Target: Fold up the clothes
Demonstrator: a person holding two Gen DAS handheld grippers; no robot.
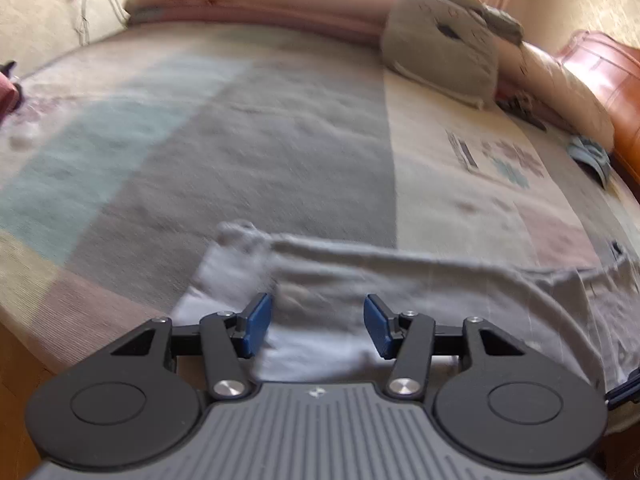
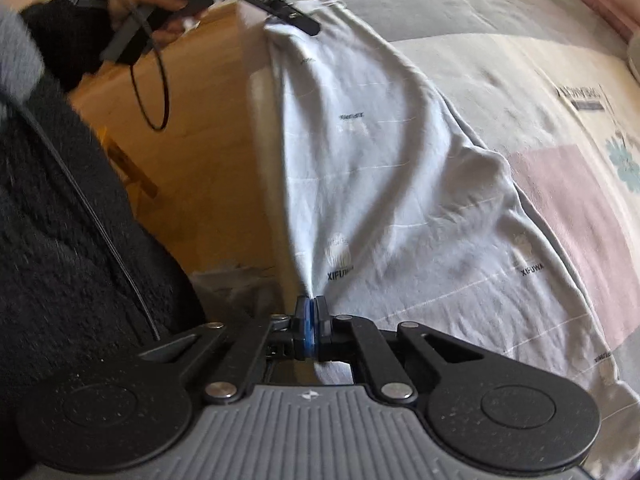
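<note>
While the white shirt (image 2: pixel 384 184) is lying on the bed (image 1: pixel 280 128) near its edge | I'm pinching its hem with the right gripper (image 2: pixel 311 312), keeping it taut | left gripper (image 1: pixel 318 322) hovering unclenched over the far corner, gripping nothing.

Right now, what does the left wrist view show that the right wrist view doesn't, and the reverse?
Only the left wrist view: the left gripper head-on, jaws apart above the cloth, plus a grey cushion and pillows at the bed's far end. Only the right wrist view: the right gripper shut on the white garment, the hand on the other gripper's handle, and a dark fleece sleeve. Both: the garment spread on the patchwork bedspread.
</note>
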